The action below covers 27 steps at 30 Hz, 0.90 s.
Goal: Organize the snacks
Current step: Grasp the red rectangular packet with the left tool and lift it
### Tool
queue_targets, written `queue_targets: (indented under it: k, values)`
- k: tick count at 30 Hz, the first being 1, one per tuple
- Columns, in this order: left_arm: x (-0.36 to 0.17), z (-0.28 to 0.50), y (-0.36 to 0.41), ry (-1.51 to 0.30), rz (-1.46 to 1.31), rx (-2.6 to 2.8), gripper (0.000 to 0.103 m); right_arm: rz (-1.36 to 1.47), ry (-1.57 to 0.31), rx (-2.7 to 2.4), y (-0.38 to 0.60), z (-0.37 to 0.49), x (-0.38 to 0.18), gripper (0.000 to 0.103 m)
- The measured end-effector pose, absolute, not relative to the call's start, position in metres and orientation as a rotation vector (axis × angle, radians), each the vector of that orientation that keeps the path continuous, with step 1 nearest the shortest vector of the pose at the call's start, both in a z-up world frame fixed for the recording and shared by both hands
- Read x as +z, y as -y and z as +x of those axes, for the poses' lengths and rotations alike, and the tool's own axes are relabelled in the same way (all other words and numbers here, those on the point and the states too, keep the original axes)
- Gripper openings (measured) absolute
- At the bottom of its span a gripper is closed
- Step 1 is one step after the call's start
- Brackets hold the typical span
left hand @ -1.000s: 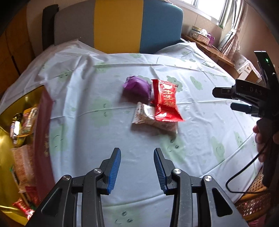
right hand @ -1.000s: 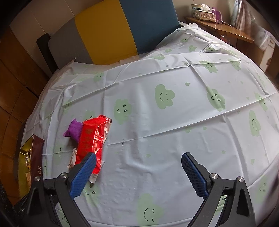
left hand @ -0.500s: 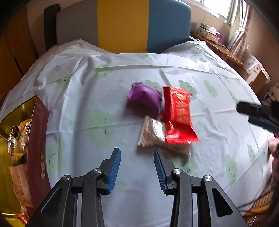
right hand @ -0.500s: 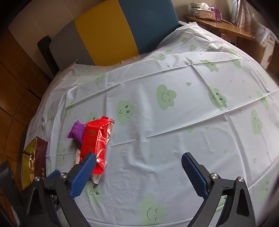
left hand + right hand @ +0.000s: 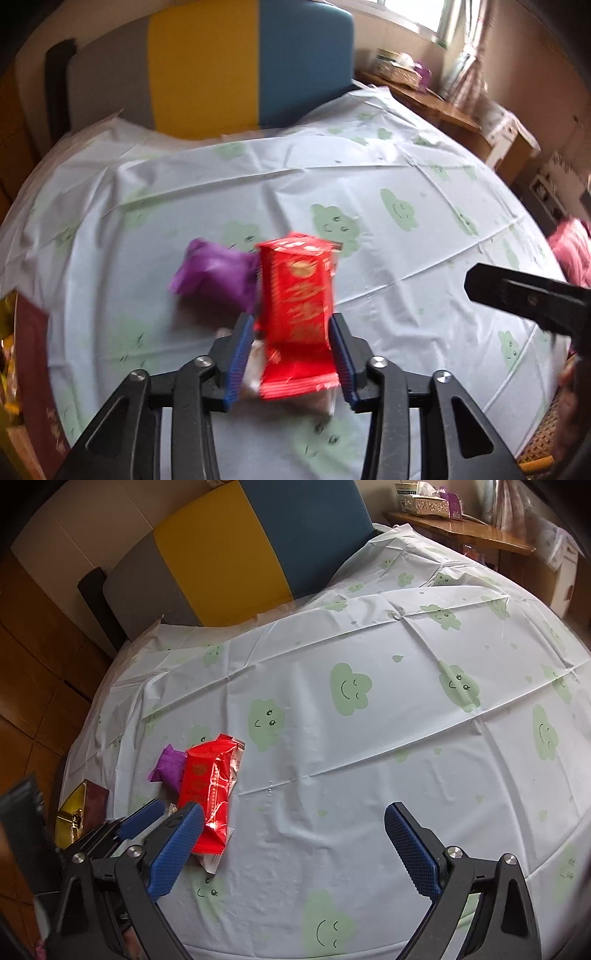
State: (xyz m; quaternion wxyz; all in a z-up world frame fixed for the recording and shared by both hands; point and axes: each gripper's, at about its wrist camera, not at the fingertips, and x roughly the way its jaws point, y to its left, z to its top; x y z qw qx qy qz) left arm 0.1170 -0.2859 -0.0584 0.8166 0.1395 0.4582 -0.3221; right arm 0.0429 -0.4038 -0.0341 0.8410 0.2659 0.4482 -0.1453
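Left wrist view: the left hand-held gripper [image 5: 291,354] has just been widening its jaws, and the red packet [image 5: 295,310] now lies between them, its long axis running straight away from the camera, in line with the fingers. The pads flank its near half; motion blur hides whether they touch it, but they do not look pressed on, so I judge it released, not yet grasping. A purple packet [image 5: 214,275] lies just left of the red one, touching it, and a pale packet [image 5: 255,363] peeks out underneath. All rest on the table [image 5: 369,177]. A box [image 5: 33,332] of snacks sits at the left edge.

Right wrist view: the right hand-held gripper [image 5: 295,845] hangs wide apart and empty over bare cloth, well right of the pile. The left one is plainly nearer. This view shows what the other cannot: the red packet [image 5: 210,790] lies flat, overlapping the pale one, with the left gripper's blue fingers [image 5: 142,818] low beside its near end.
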Motion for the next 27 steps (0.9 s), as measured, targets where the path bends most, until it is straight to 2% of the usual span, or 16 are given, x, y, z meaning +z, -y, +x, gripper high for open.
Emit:
queue_targets:
  k: [6,8,10,18,27]
  values:
    - [-0.077,0.121,0.309,-0.981,0.382,-0.671,0.049,0.571,-0.942,-0.303,0.405,0.043,-0.033,0.099]
    - [-0.079,0.122,0.306,-0.981,0.355,-0.679,0.041,0.578,-0.939,-0.306,0.406,0.042,-0.033,0.099]
    - [-0.075,0.123,0.298,-0.979,0.303,-0.691,0.038,0.581,-0.941,-0.310,0.408,0.042,-0.034,0.099]
    - [-0.043,0.104,0.235,-0.931,0.157,-0.649,0.038,0.559,-0.967,-0.314,0.406,0.044,-0.038,0.099]
    - [-0.067,0.062,0.182,-0.953,0.257,-0.485,0.038,0.521,-1.014,-0.269,0.395,0.049,-0.047,0.099]
